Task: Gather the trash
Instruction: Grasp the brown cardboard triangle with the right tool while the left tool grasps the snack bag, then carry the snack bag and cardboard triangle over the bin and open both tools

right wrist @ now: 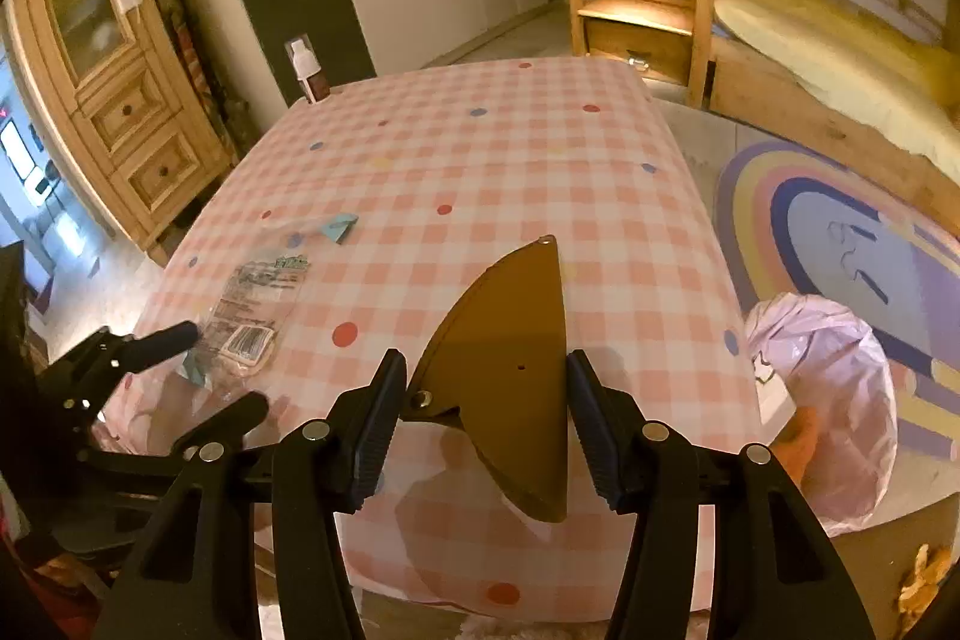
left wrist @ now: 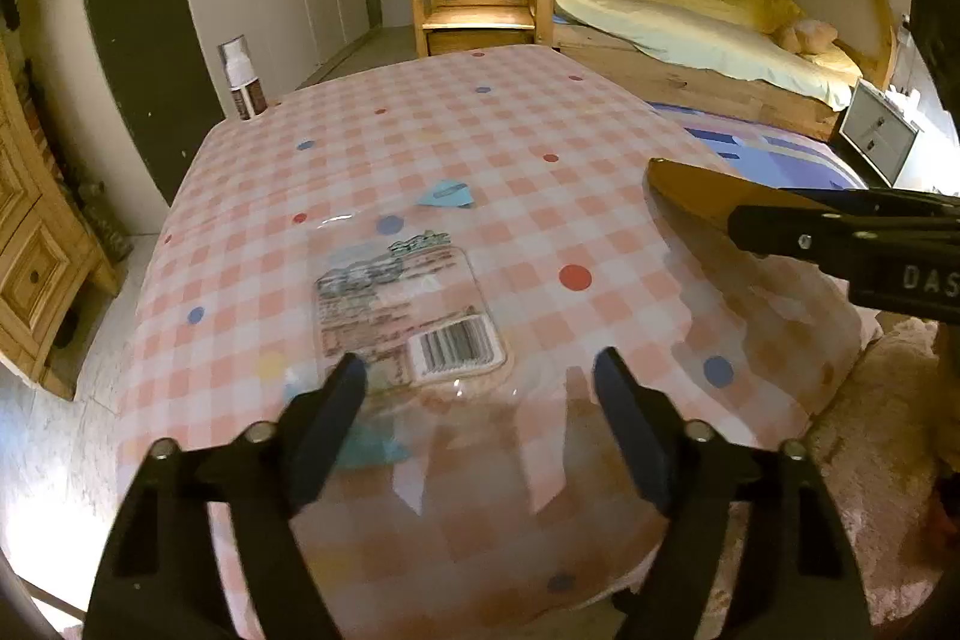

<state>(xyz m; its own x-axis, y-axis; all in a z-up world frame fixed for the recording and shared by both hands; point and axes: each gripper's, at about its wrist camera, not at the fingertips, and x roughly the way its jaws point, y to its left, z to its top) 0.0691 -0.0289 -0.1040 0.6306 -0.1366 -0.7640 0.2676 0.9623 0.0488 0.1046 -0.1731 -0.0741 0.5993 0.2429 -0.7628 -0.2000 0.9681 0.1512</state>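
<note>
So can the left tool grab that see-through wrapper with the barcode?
Probably yes. The left tool is open right at the clear wrapper, and nothing lies between them on the checked tablecloth.

Home bedroom, wooden bunk bed (left wrist: 708,10), rainbow rug (right wrist: 840,232), gingham-clothed table (left wrist: 480,148), pine cabinet (right wrist: 114,88)

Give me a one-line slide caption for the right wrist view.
Right gripper holds a brown fan-shaped piece above the checkered tablecloth.
</note>
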